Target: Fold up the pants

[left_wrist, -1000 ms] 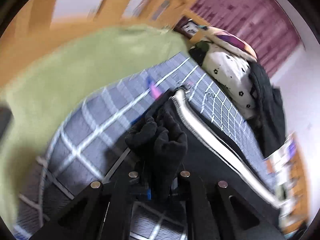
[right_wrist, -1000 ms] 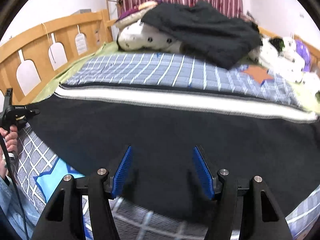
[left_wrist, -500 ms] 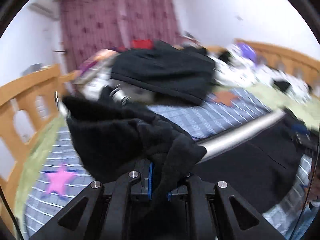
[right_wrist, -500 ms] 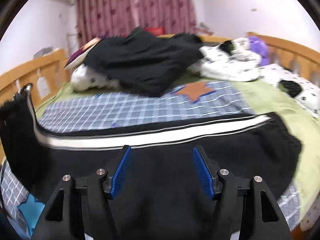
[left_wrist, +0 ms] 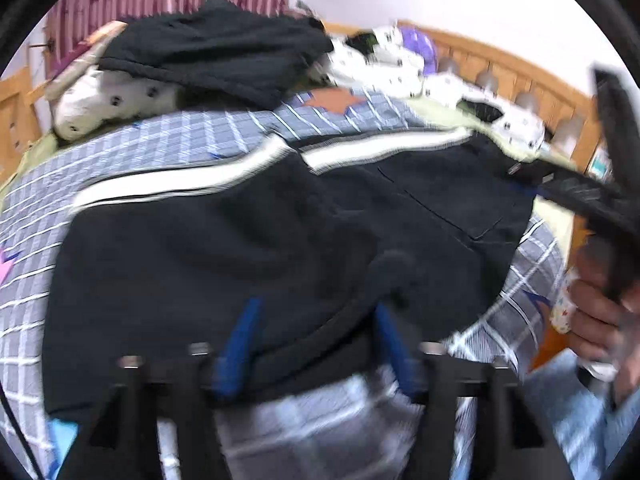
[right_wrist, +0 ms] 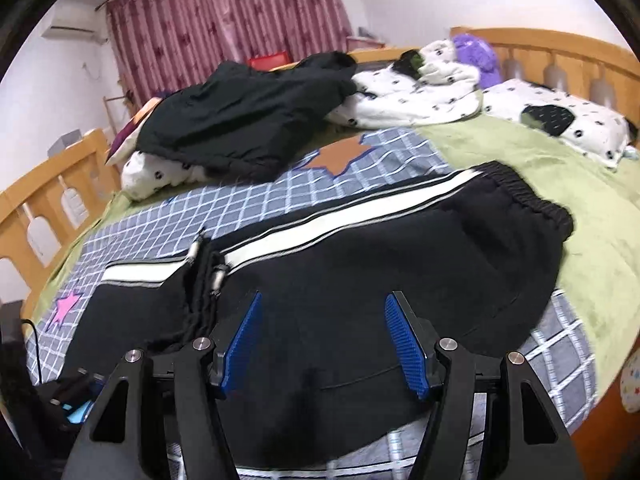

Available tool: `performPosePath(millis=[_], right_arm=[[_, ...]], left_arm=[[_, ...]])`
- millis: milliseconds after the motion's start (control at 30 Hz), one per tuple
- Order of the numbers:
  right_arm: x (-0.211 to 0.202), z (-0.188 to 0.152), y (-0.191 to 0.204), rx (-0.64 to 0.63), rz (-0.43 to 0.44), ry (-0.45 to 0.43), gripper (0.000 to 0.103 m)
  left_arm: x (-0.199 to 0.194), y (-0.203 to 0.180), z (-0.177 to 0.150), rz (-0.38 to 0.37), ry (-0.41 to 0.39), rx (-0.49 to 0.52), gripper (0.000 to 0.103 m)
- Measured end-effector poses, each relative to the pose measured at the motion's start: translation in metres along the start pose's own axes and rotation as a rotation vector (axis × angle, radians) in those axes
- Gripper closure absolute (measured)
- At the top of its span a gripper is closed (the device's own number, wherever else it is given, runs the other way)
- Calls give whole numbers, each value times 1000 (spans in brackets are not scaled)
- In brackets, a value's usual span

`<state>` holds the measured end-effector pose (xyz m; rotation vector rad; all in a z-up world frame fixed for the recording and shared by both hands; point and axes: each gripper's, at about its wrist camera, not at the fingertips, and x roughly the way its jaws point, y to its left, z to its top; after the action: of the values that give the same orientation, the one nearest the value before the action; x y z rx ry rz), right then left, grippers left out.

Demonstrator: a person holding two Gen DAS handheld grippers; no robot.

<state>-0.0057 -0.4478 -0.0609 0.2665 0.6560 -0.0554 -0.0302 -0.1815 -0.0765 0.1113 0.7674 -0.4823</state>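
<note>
Fingers: left gripper (left_wrist: 316, 344) opening, pants (right_wrist: 360, 272) cloth between its blue pads, no longer pinched. Right gripper (right_wrist: 322, 344) spread wide, empty, pants just ahead on bed (right_wrist: 540, 160). Leg-end fold looks laid over. Next: regrip the folded edge, fold again toward the waistband.

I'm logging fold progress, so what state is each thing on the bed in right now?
Black pants: lying on the bed, leg end folded over the middle, waistband flat.
Left gripper: jaws opening, fabric edge between them, blurred.
Right gripper: open, nothing between the pads.
Black jacket: crumpled on a pillow.
Checked blanket: spread flat.
Curtain: drawn shut.
</note>
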Motion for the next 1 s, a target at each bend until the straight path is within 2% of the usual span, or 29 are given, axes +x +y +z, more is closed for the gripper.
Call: performPosePath(millis=[67,167,233,267,367,400,433,500,567,633,733,900,933,1000], right_arm=[[5,-5,7,4,53,33,40],[20,-11,31,-6,152,99,40],[32,-16,49,-20,201,140,40],[39,-18,58,-27,217,164,40],[61,-28,85,-36,258,239,41],[66,-31,92,-48,250,257,45],[72,-36,100,-72,225,270,56],[76,-42,111,-109,221,285,70],[71,-44,118,-139,195,265,72],[67,-43,118,-142,197,249,80],[63,-41,112,-105,212,243,83],[58,-42,105,-91,223,232,87],[57,-42,104,-87,229,229,88],[57,-41,103,-83,235,228,88]], left_arm=[[-24,24,-13,34,-47,-6,29],[-53,68,-33,157,-56,-52,26],[-59,100,-49,235,-6,-97,25],[-57,111,-55,245,26,-112,25],[-55,135,-71,262,79,-146,25],[-57,138,-74,260,70,-150,25],[-58,140,-74,254,57,-151,25],[-58,140,-74,253,45,-155,25],[-54,137,-72,242,47,-150,25],[-41,132,-64,254,65,-107,25],[-33,124,-59,291,42,-44,25],[-51,124,-55,176,-39,-92,25],[-49,124,-56,182,-38,-93,25],[-37,123,-56,228,14,-71,25]])
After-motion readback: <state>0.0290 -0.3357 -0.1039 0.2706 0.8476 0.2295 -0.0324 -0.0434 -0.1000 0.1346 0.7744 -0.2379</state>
